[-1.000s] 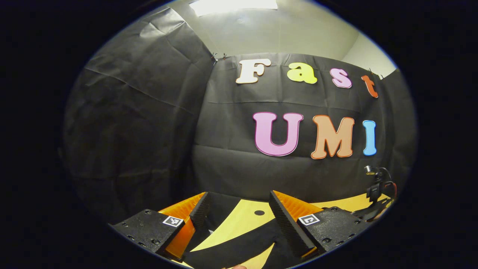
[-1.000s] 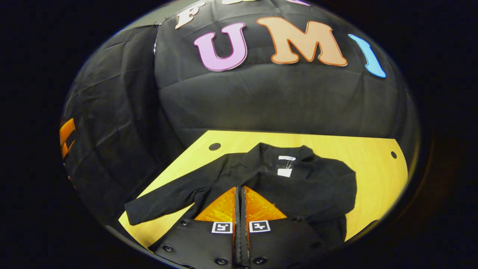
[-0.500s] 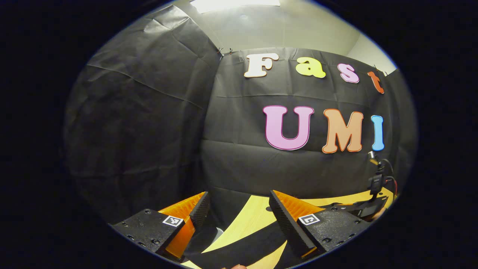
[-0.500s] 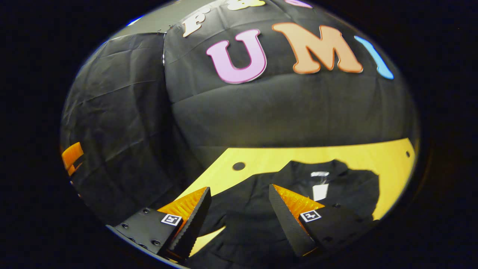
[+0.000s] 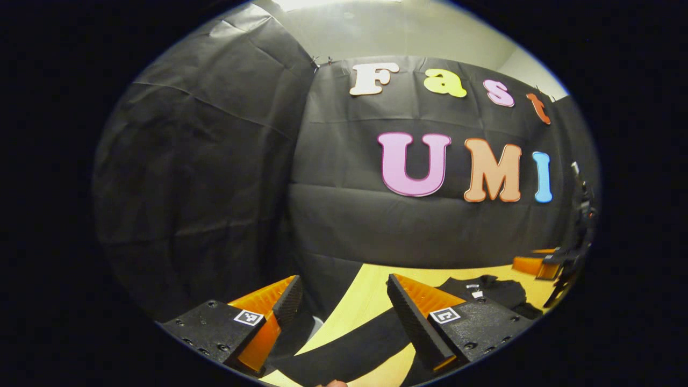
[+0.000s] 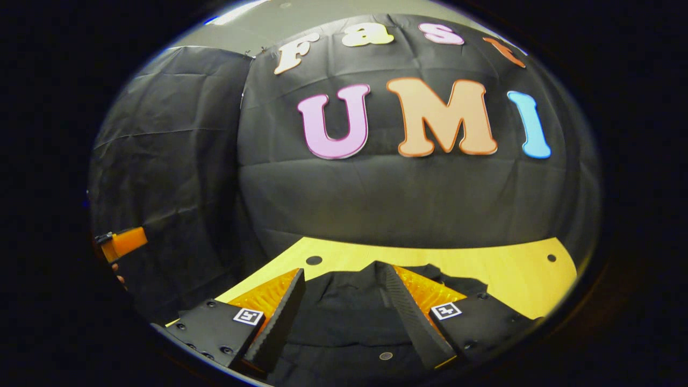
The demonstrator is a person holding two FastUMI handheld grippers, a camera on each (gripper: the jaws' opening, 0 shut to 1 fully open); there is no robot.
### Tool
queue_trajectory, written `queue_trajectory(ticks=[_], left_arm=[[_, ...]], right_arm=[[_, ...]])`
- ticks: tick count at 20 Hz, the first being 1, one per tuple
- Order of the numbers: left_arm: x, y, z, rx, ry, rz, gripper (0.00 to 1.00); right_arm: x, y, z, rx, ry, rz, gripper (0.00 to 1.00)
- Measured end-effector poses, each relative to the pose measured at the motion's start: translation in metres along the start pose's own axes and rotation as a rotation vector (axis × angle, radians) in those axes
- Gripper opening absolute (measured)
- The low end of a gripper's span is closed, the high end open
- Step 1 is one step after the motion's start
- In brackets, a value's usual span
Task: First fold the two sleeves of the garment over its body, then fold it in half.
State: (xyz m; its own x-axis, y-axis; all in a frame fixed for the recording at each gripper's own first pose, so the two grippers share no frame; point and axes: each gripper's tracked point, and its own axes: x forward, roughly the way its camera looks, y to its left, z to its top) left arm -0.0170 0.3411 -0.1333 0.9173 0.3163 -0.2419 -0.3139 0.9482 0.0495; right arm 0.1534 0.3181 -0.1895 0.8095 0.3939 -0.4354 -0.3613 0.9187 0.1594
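A black garment (image 6: 344,317) lies on the yellow table (image 6: 500,271). It spreads under and between the fingers of my right gripper (image 6: 344,272), which is open and hovers over it with nothing in its hold. One button (image 6: 384,356) shows low on the cloth. In the left gripper view one black sleeve (image 5: 349,349) stretches across the table beneath my left gripper (image 5: 343,282), which is open too. The garment body with its white label (image 5: 475,290) lies farther right. The right gripper (image 5: 537,264) appears at that view's far right edge.
The booth's black cloth wall stands close behind the table (image 5: 371,285). Two round holes (image 6: 314,260) mark the tabletop's far corners. The left gripper (image 6: 123,242) shows at the far left of the right gripper view, beyond the table's edge.
My right gripper, shut one second ago, has opened and its view has tilted up over the garment. The left gripper view has swung so that the garment's collar and label now show.
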Motion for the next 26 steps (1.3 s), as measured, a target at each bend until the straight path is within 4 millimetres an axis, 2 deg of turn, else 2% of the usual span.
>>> queue_trajectory(ticks=[1,2,3,5,6,7,8,10,11,12,14,15,16,17,18,20,22,23,24,25,26], left_arm=[[0.001,0.003,-0.011,0.01,0.019,0.002,0.99],[0.0,0.007,-0.025,0.016,0.047,0.004,0.93],[0.0,0.01,-0.038,0.018,0.082,0.007,0.96],[0.002,0.013,-0.067,0.021,0.155,0.011,0.99],[0.001,0.012,-0.085,0.014,0.196,0.006,0.93],[0.001,0.013,-0.1,0.012,0.232,0.003,0.99],[-0.002,0.015,-0.118,0.012,0.272,0.008,0.96],[0.001,0.018,-0.146,0.019,0.333,0.016,0.96],[0.0,0.018,-0.16,0.03,0.366,0.015,0.97],[0.0,0.019,-0.173,0.039,0.395,0.015,0.96],[-0.001,0.025,-0.192,0.058,0.444,0.019,0.96],[0.0,0.027,-0.202,0.06,0.464,0.023,0.97],[0.001,0.028,-0.212,0.062,0.485,0.028,0.97],[0.001,0.031,-0.219,0.064,0.509,0.037,0.97],[-0.001,0.033,-0.229,0.066,0.538,0.041,0.97],[-0.005,0.039,-0.244,0.086,0.589,0.058,1.0],[-0.013,0.047,-0.267,0.094,0.651,0.073,0.97],[-0.025,0.049,-0.279,0.078,0.708,0.078,0.97],[-0.018,0.052,-0.268,0.082,0.626,0.082,0.98],[-0.017,0.052,-0.268,0.087,0.616,0.086,0.99],[-0.022,0.048,-0.276,0.091,0.647,0.092,0.94]], right_arm=[[-0.009,-0.001,0.007,-0.003,-0.028,-0.004,0.93],[-0.017,-0.002,0.011,-0.007,-0.051,-0.007,0.93],[-0.024,-0.002,0.012,-0.008,-0.06,-0.006,0.97],[-0.034,-0.003,0.013,-0.006,-0.064,-0.001,0.93],[-0.037,-0.004,0.013,-0.005,-0.063,-0.004,0.93],[-0.041,-0.006,0.012,-0.001,-0.06,-0.006,0.93],[-0.043,-0.007,0.01,0.0,-0.056,-0.008,0.97],[-0.047,-0.011,0.003,-0.002,-0.042,-0.012,0.97],[-0.048,-0.012,0.0,-0.005,-0.031,-0.014,0.93],[-0.049,-0.013,-0.003,-0.008,-0.018,-0.015,0.97],[-0.051,-0.016,-0.008,-0.006,-0.002,-0.019,0.97],[-0.052,-0.017,-0.008,-0.003,-0.002,-0.021,0.93],[-0.052,-0.017,-0.008,-0.003,-0.002,-0.024,0.93],[-0.052,-0.018,-0.007,-0.003,-0.003,-0.027,1.0],[-0.052,-0.019,-0.007,-0.002,-0.002,-0.029,0.97],[-0.05,-0.02,-0.008,-0.001,0.007,-0.035,0.97],[-0.047,-0.019,-0.008,0.0,0.013,-0.033,0.97],[-0.047,-0.018,-0.008,-0.003,0.015,-0.031,0.97],[-0.045,-0.017,-0.009,-0.008,0.019,-0.03,0.97],[-0.044,-0.016,-0.01,-0.012,0.022,-0.026,0.92],[-0.043,-0.014,-0.01,-0.013,0.027,-0.022,0.97]])
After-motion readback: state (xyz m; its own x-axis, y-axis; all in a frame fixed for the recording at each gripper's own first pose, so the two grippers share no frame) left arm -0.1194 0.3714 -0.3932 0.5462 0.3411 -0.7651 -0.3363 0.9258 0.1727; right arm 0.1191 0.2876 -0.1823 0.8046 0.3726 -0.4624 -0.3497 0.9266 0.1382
